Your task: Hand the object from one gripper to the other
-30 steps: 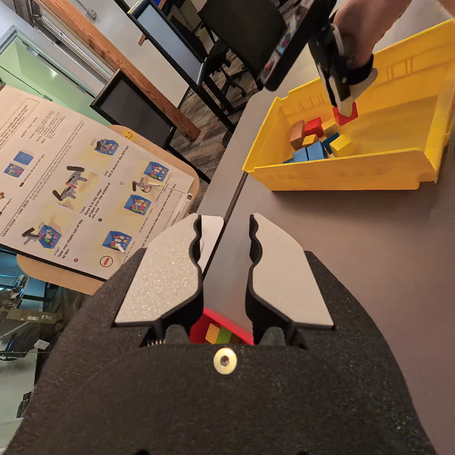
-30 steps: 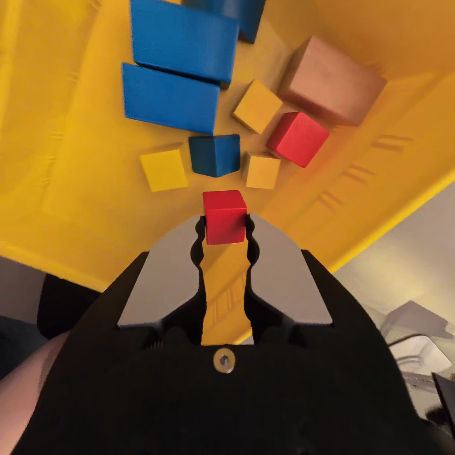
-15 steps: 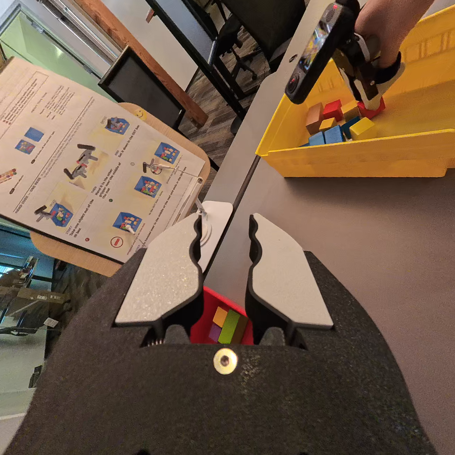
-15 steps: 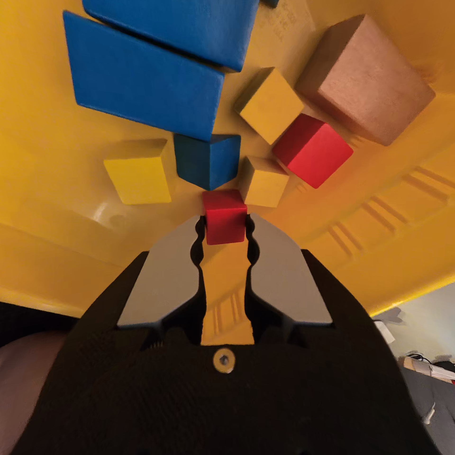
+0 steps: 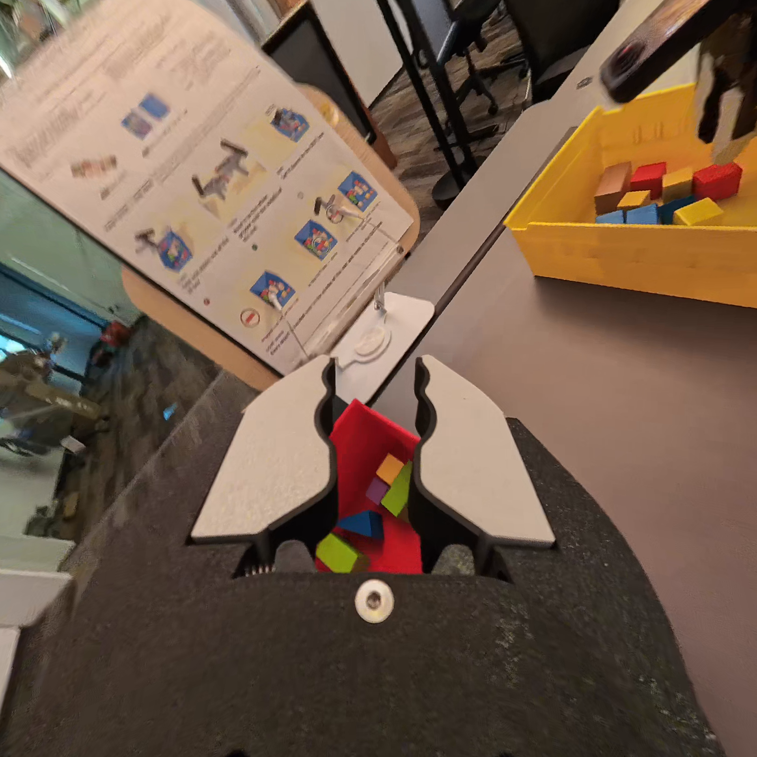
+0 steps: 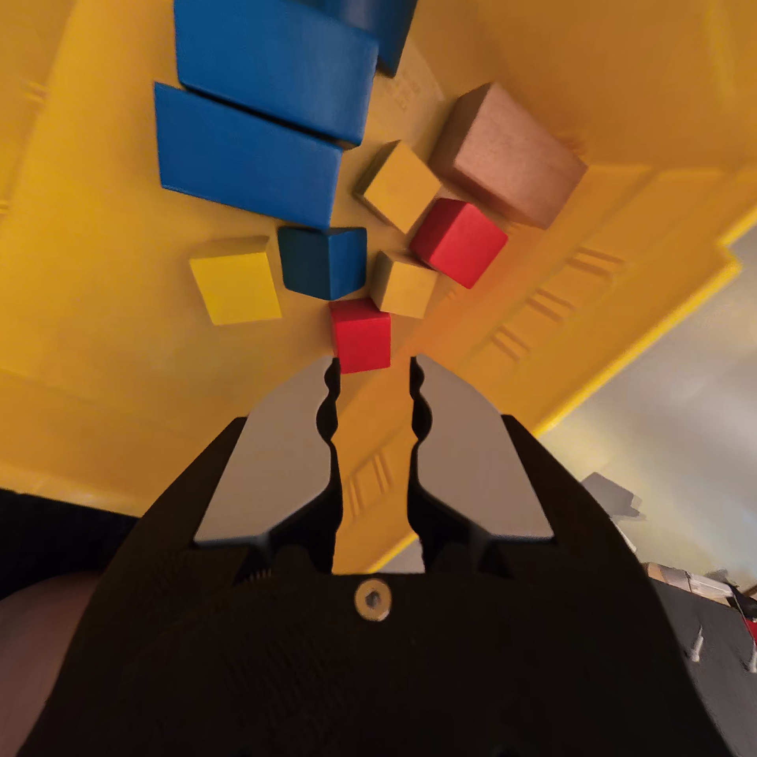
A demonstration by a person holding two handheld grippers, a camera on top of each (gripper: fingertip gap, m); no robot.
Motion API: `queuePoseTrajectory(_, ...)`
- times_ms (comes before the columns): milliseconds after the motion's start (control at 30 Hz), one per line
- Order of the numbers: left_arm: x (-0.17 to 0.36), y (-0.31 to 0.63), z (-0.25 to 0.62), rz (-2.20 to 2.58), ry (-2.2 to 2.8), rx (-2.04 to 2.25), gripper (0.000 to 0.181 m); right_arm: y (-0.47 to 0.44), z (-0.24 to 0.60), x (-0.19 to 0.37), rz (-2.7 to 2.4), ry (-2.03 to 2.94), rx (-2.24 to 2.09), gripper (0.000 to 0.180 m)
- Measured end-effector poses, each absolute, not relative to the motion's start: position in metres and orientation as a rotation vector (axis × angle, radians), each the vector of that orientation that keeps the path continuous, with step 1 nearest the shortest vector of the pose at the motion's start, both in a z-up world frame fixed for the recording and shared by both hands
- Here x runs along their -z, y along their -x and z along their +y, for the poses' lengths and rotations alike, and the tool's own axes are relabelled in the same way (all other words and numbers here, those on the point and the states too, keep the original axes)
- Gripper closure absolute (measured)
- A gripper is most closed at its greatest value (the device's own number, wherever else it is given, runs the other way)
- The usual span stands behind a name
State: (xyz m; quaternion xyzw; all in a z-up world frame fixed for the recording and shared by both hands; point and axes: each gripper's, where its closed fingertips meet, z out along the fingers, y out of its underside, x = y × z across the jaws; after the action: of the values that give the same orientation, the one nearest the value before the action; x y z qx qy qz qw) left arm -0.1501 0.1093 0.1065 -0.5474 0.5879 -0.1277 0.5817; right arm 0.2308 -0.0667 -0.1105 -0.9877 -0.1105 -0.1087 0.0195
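Note:
A small red cube (image 6: 360, 336) lies on the floor of the yellow bin (image 6: 123, 409), just beyond my right gripper's tips. My right gripper (image 6: 375, 360) is open and empty, hovering right above the cube without holding it. In the left wrist view the same cube (image 5: 717, 180) sits in the yellow bin (image 5: 635, 254) under the blurred right gripper (image 5: 727, 151), held by a hand. My left gripper (image 5: 375, 362) is open and empty, over a red bin (image 5: 360, 442) with several coloured blocks.
Around the cube lie blue blocks (image 6: 254, 164), yellow cubes (image 6: 235, 286), a second red cube (image 6: 458, 241) and a brown block (image 6: 508, 155). An instruction sheet on a stand (image 5: 205, 184) is at the left of the grey table (image 5: 594, 409).
My right gripper has opened and let the red cube go onto the yellow bin floor, then drawn back slightly. My left gripper has tilted, showing more of the red bin.

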Motion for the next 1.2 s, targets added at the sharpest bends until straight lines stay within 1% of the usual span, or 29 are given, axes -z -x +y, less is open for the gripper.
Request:
queuePoseTrajectory(67,-0.090,0.162,0.130,1.362,1.412,0.297,0.144,-0.228,-0.066,0.095,-0.327,3.004,0.341,0.146)
queuePoseTrajectory(167,-0.051,0.179,0.172,1.349,1.599,0.208,0.144,-0.224,-0.065,0.074,-0.318,2.920,0.364,0.146)
queuePoseTrajectory(267,-0.003,0.180,0.192,1.425,1.753,0.298,0.144,-0.220,-0.067,0.063,-0.335,2.880,0.383,0.146)
queuePoseTrajectory(333,0.027,0.176,0.193,1.562,1.760,0.332,0.138,-0.216,-0.067,0.062,-0.359,2.875,0.379,0.146)
queuePoseTrajectory(400,0.054,0.176,0.198,1.657,1.745,0.263,0.138,-0.215,-0.067,0.062,-0.377,2.877,0.376,0.146)
queuePoseTrajectory(600,0.105,0.170,0.217,1.732,1.751,0.161,0.135,-0.214,-0.067,0.070,-0.406,2.907,0.360,0.146)
queuePoseTrajectory(667,0.114,0.163,0.218,1.732,1.748,0.182,0.131,-0.214,-0.068,0.074,-0.427,2.923,0.358,0.146)
queuePoseTrajectory(833,0.133,0.159,0.218,1.768,1.785,0.182,0.129,-0.217,-0.070,0.078,-0.410,2.948,0.348,0.146)
queuePoseTrajectory(967,0.132,0.162,0.219,1.747,1.811,0.205,0.134,-0.217,-0.072,0.079,-0.408,2.959,0.346,0.146)
queuePoseTrajectory(1200,0.132,0.170,0.213,1.787,1.850,0.215,0.132,-0.217,-0.074,0.083,-0.414,2.984,0.349,0.146)
